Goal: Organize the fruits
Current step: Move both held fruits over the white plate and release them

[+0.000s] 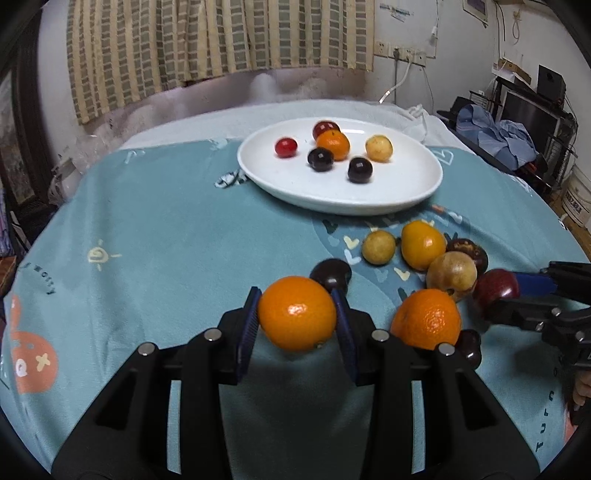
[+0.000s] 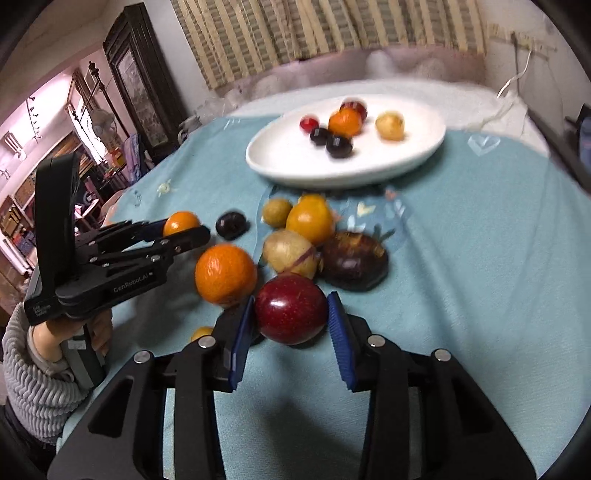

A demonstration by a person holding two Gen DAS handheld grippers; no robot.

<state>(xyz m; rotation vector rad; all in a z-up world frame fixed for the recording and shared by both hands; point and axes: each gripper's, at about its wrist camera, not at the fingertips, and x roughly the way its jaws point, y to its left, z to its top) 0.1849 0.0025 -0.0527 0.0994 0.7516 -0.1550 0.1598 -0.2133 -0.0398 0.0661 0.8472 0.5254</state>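
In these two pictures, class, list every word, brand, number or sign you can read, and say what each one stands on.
"GenRoboAI": white print on the side of the left gripper, seen in the right wrist view.
Small white label lower on that gripper's body: too small to read.
Dark letters printed on the tablecloth, at its left and right edges: too warped to read.
Papers on the wall: blurred.
Nothing printed on the plate.

A beige-and-grey checked curtain [image 1: 218, 40] hangs across the white back wall [image 1: 402, 29], beside white wall sockets [image 1: 400, 53]. A dark wooden cabinet [image 2: 142, 81] stands left; a black shelf [image 1: 532, 99] holds crumpled blue clothes [image 1: 498, 134].
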